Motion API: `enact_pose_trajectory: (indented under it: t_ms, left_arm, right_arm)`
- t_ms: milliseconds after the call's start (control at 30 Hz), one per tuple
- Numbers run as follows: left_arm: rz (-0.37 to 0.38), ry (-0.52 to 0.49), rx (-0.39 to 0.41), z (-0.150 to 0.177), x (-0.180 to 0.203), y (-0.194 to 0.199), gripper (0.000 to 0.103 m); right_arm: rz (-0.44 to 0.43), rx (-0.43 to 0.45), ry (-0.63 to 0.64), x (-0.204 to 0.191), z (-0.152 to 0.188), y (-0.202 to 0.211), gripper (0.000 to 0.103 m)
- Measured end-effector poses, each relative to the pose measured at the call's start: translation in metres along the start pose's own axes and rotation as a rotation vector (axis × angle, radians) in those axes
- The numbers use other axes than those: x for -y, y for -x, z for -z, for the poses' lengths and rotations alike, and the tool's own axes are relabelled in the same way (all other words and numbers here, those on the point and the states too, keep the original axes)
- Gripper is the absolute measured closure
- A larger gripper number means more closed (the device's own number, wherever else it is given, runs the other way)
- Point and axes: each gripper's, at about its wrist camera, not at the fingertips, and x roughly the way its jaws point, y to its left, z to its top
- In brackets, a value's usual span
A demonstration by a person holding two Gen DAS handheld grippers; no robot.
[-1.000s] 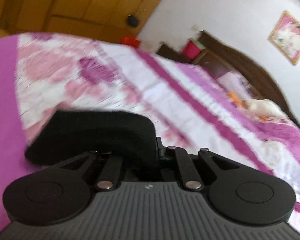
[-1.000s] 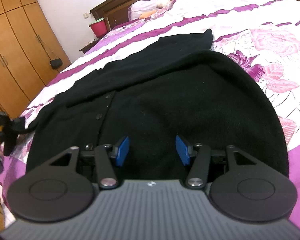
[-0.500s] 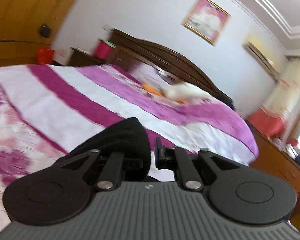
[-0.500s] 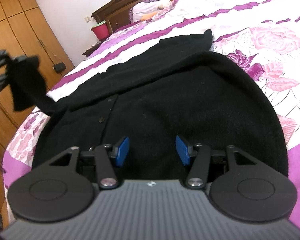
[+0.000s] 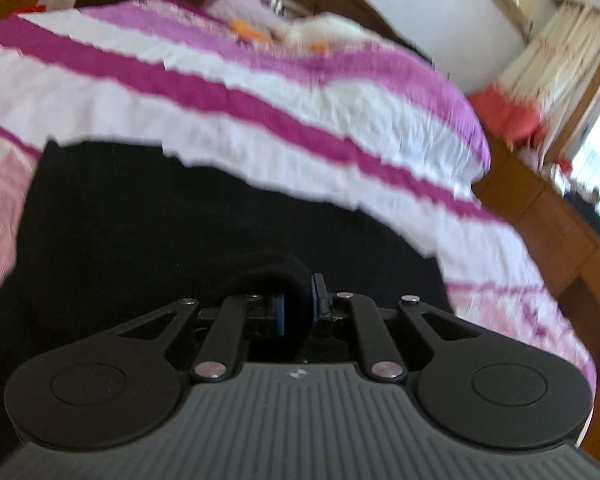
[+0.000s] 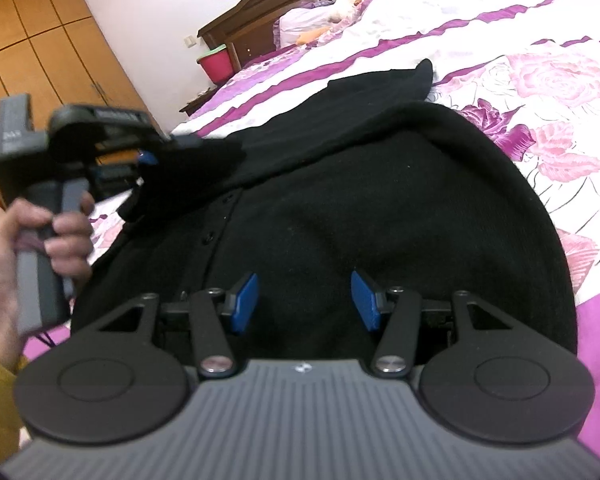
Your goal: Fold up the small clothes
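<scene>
1. Right wrist view, nearest first: our right hand-held gripper (image 6: 304,300) hovers with its blue pads (image 6: 244,302) standing about half apart and nothing between them, low over the near hem of the black cardigan (image 6: 360,220)

2. The cardigan lies spread on the bed (image 6: 540,92), its long axis running from our right hand-held gripper away toward the headboard (image 6: 260,20); the hem is near us and the collar end points to the far side, with one sleeve tip (image 6: 424,72) reaching out at the top

3. The button placket (image 6: 216,232) runs up that same axis, a little left of our right pads

4. To the left, our left hand (image 6: 60,232) holds the left hand-held gripper (image 5: 298,312), which is clamped nearly closed on a bunch of the black fabric, the left sleeve (image 6: 204,156) as far as we can tell, lifted above the cardigan's left side

5. The relation that matters: the held sleeve sits left of the placket, and the body lies to its right, so we judge the coming move to be a sweep across the long axis toward the centre; the left hand is plainly the nearer one for this

6. Left wrist view: blurred, with black cloth filling the ground beneath the closed pads and the striped bedspread (image 5: 260,92) beyond
</scene>
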Motion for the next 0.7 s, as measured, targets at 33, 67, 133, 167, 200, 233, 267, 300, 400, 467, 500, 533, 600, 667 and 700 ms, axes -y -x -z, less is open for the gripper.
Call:
enact_pose_trajectory:
  t_ms: [33,67,133,167,200,233,267,300,400,467,500,533,600,667,700]
  left_arm:
    - [-0.004,-0.010,-0.023,0.005,0.000,-0.003,0.088]
    - [-0.009,-0.020,-0.041,0.010,0.000,-0.007,0.086]
    - [-0.024,-0.046,-0.062,0.019,-0.002,-0.005,0.069]
    - [-0.035,-0.060,-0.068,0.024,-0.002,-0.002,0.063]
    - [-0.043,-0.068,-0.070,0.027,-0.002,0.000,0.052]
    - [-0.049,-0.080,-0.069,0.031,-0.003,0.006,0.048]
    - [-0.053,-0.091,-0.069,0.034,-0.004,0.011,0.047]
    - [-0.056,-0.101,-0.068,0.037,-0.004,0.019,0.046]
    - [-0.089,-0.110,-0.058,0.043,-0.012,0.043,0.044]
    - [-0.133,-0.115,-0.045,0.046,-0.020,0.059,0.044]
    - [-0.160,-0.119,-0.033,0.046,-0.024,0.067,0.043]
    - [-0.194,-0.122,-0.017,0.048,-0.029,0.076,0.043]
    - [-0.250,-0.117,0.013,0.048,-0.039,0.090,0.043]
    - [-0.318,-0.105,0.028,0.046,-0.051,0.103,0.042]
    - [-0.362,-0.106,0.036,0.045,-0.055,0.108,0.042]
  right_arm:
    - [0.000,0.001,-0.001,0.000,0.000,0.000,0.050]
    - [0.000,0.002,-0.001,0.000,0.000,0.000,0.050]
    - [0.000,0.004,0.002,-0.001,0.001,0.000,0.050]
    - [0.001,0.004,0.004,-0.001,0.001,0.000,0.050]
    - [0.002,0.003,0.006,-0.001,0.000,0.001,0.050]
    - [0.003,0.003,0.006,-0.002,0.000,0.000,0.050]
    - [0.006,0.002,0.006,-0.003,-0.001,0.001,0.050]
    - [0.010,0.000,0.009,-0.004,-0.001,0.001,0.049]
    - [0.023,-0.007,0.028,-0.011,-0.007,0.002,0.047]
    - [0.020,-0.006,0.054,-0.019,-0.011,0.002,0.046]
    - [0.012,-0.006,0.071,-0.025,-0.015,0.002,0.046]
    - [0.005,-0.006,0.084,-0.031,-0.018,0.001,0.046]
    - [-0.017,-0.012,0.121,-0.046,-0.025,-0.003,0.046]
    - [-0.039,-0.019,0.161,-0.063,-0.035,-0.010,0.046]
    - [-0.051,-0.022,0.183,-0.073,-0.040,-0.014,0.046]
